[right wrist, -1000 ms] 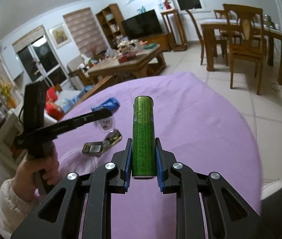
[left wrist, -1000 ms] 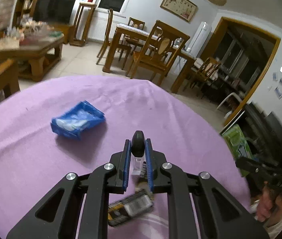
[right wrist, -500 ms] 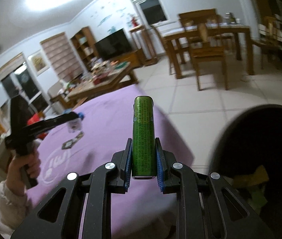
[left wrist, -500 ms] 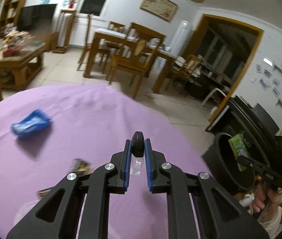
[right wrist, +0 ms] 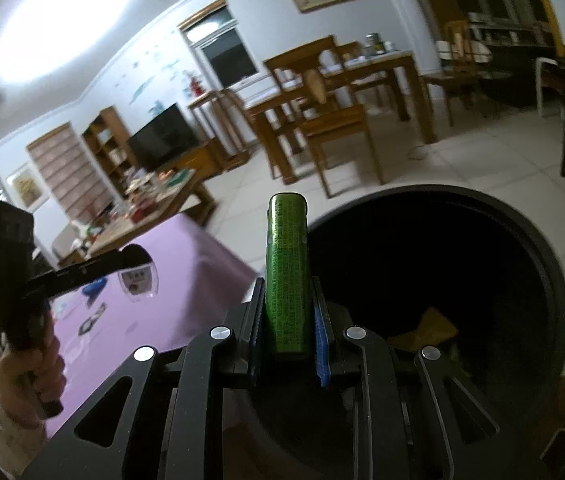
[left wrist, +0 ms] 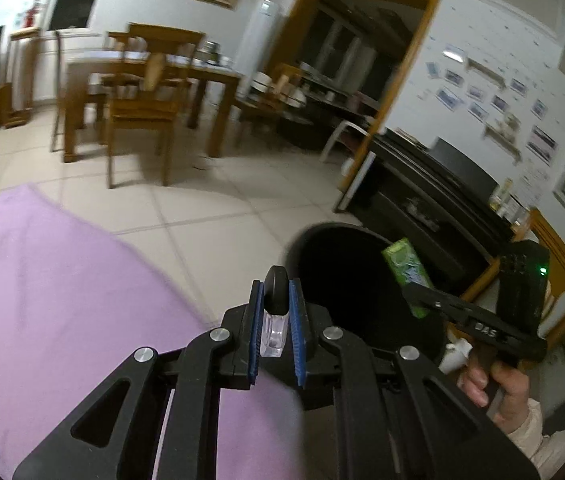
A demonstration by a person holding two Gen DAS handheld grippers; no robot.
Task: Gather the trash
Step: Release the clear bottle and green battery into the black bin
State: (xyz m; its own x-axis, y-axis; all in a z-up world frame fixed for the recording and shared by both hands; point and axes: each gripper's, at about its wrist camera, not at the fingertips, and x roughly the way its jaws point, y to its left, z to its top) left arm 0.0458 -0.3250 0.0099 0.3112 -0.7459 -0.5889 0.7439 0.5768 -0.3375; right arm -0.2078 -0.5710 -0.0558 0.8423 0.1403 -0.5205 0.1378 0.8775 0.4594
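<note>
My left gripper (left wrist: 276,292) is shut on a small clear bottle (left wrist: 273,330) with a black cap, held at the edge of the purple table (left wrist: 42,300) beside a black bin (left wrist: 334,227). My right gripper (right wrist: 287,292) is shut on a long green packet (right wrist: 286,256), poised over the open mouth of the bin (right wrist: 530,228). Yellowish paper (right wrist: 430,324) lies inside the bin. In the left wrist view the green packet (left wrist: 406,264) hangs above the bin's far side. The right wrist view shows the clear bottle (right wrist: 138,280) over the table.
A blue wrapper (right wrist: 94,289) and a dark packet (right wrist: 92,320) lie on the purple cloth. A wooden dining table with chairs (left wrist: 142,100) stands across the tiled floor (left wrist: 202,200). A black cabinet (left wrist: 434,196) sits just behind the bin.
Both grippers swung away from the middle of the table to the right, each keeping its item. The bin came into view, and the green packet now hangs over its mouth.
</note>
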